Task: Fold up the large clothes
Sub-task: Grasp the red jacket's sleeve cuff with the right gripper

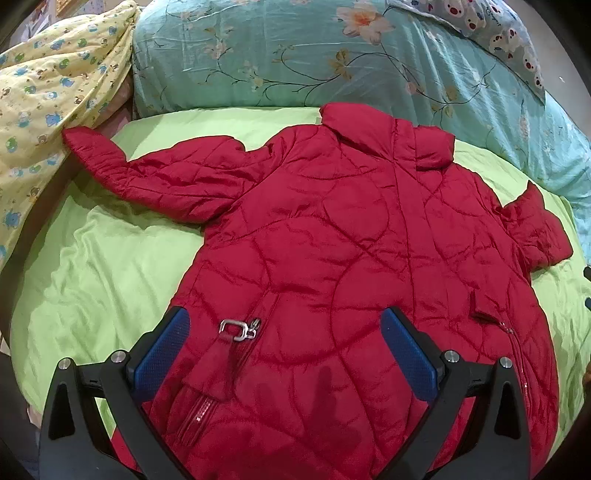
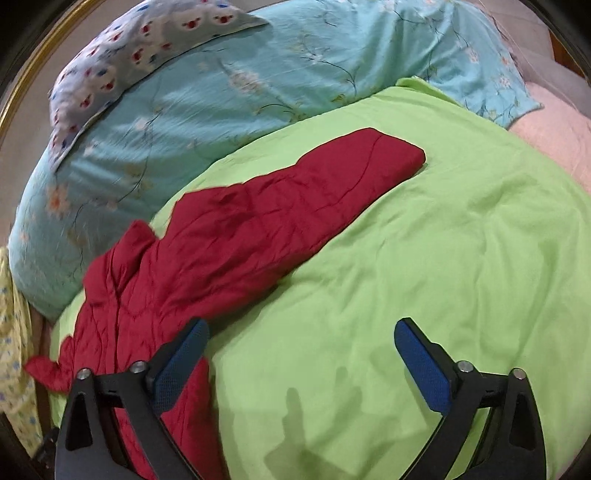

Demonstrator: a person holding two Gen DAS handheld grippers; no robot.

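Observation:
A red quilted jacket (image 1: 351, 236) lies flat, front up, on a green sheet (image 1: 92, 266), collar toward the far pillows. Its left sleeve (image 1: 147, 173) stretches out to the left. A metal zipper pull (image 1: 236, 330) lies near the hem. My left gripper (image 1: 284, 328) is open and empty, hovering over the jacket's lower part. In the right wrist view the jacket (image 2: 155, 280) lies at the left with its right sleeve (image 2: 314, 195) stretched out across the sheet (image 2: 443, 258). My right gripper (image 2: 299, 339) is open and empty, above the sheet beside the jacket's side.
A teal floral duvet (image 1: 295, 55) is bunched along the far side of the bed. A yellow printed blanket (image 1: 44, 92) lies at the left. A pillow with a bear print (image 1: 498, 33) sits at the far right. A pink cover (image 2: 554, 136) shows at the right edge.

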